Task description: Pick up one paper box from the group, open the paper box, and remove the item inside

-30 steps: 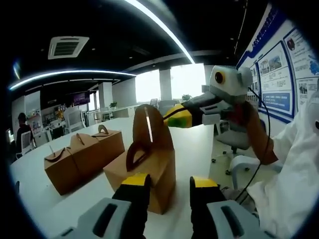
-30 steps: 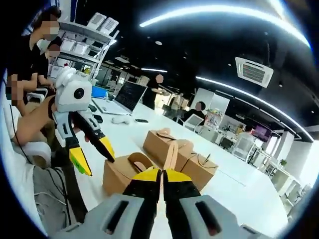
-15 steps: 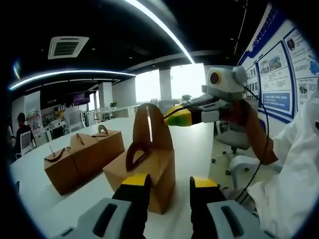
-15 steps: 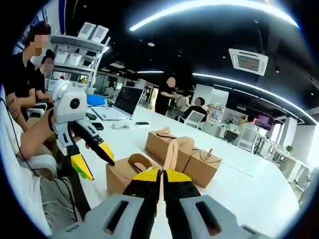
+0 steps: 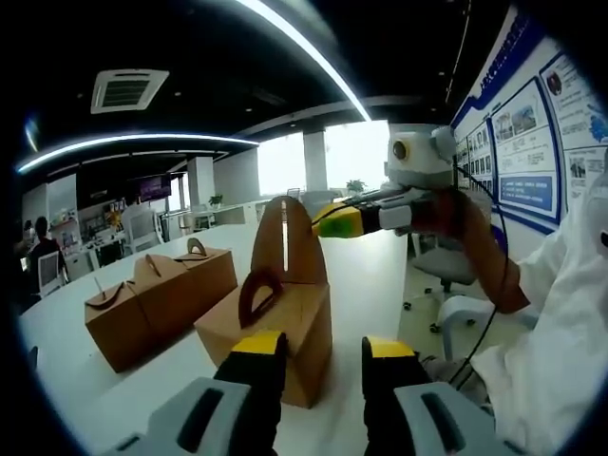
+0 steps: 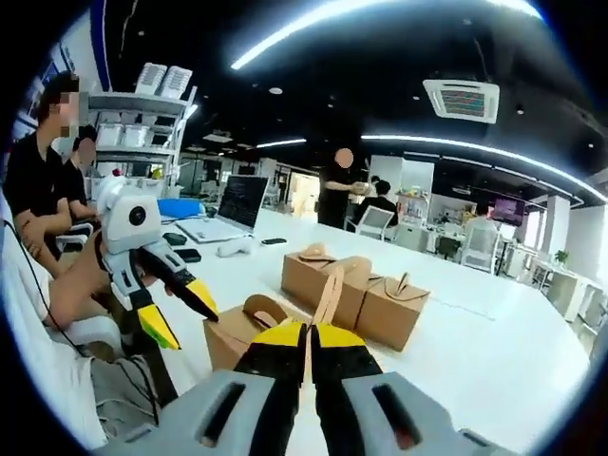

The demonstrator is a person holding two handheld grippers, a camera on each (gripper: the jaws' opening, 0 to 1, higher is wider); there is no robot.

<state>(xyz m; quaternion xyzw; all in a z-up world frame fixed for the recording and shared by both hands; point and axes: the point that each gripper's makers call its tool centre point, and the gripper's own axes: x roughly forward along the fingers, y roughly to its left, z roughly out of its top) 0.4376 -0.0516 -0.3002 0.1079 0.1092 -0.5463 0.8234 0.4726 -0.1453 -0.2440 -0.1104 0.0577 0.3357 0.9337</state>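
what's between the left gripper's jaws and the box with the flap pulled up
Nothing. In the left gripper view, the open left gripper sits just short of the near paper box, whose handle flap the right gripper pinches upright.

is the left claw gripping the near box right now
No, the left claw is open, its jaws spread apart beside the near box, while the right claw pinches the box's raised flap.
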